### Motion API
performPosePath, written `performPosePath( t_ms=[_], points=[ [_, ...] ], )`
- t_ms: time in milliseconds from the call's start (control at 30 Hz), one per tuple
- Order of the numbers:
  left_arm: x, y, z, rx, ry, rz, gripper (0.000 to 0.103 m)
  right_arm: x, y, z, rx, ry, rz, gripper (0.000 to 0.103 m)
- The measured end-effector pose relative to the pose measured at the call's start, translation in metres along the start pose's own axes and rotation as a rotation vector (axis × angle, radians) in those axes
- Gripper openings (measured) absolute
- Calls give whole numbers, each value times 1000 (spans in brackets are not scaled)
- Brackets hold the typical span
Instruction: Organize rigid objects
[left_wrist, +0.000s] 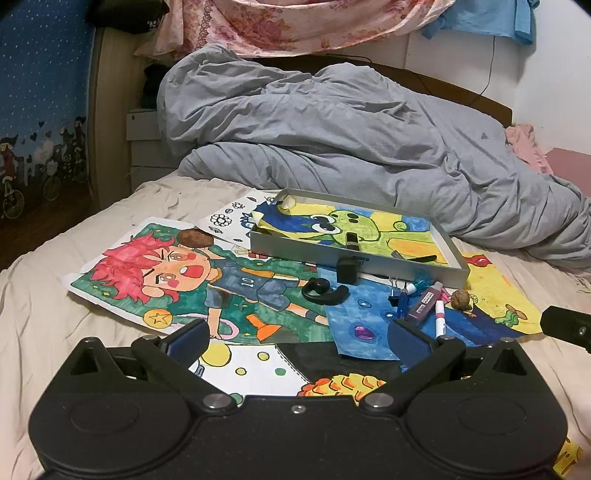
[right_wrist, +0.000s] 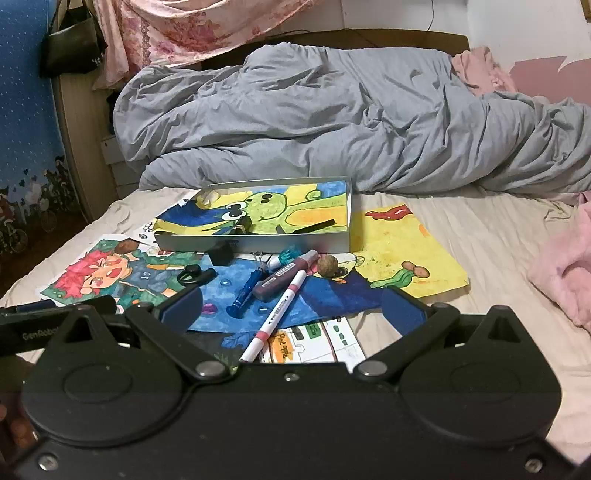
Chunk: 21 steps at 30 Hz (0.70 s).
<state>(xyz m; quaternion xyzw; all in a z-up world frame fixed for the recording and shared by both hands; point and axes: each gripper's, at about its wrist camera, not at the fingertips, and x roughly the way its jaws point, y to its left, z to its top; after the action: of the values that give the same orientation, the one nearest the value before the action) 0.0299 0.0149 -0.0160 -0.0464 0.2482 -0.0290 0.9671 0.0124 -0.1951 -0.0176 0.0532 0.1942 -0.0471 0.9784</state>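
both grippers, left gripper (left_wrist: 295, 338) and right gripper (right_wrist: 291, 306), hang with jaws apart, holding nothing. pink marker (right_wrist: 275, 314) lies near the grey tray (right_wrist: 258, 242)

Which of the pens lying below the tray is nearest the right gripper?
The white marker with pink bands: its end reaches between the right gripper's open fingers, while the blue pen and purple marker lie farther off.
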Motion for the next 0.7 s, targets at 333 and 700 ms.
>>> performPosePath(
  t_ms=[333, 700],
  points=[
    [0, -1, 0, -3, -2, -3, 102, 1, 0, 0, -4, 13, 1, 103],
    [0, -3, 0, 1, -2, -3, 102, 2, -1, -1, -8, 20, 4, 103]
  ],
)
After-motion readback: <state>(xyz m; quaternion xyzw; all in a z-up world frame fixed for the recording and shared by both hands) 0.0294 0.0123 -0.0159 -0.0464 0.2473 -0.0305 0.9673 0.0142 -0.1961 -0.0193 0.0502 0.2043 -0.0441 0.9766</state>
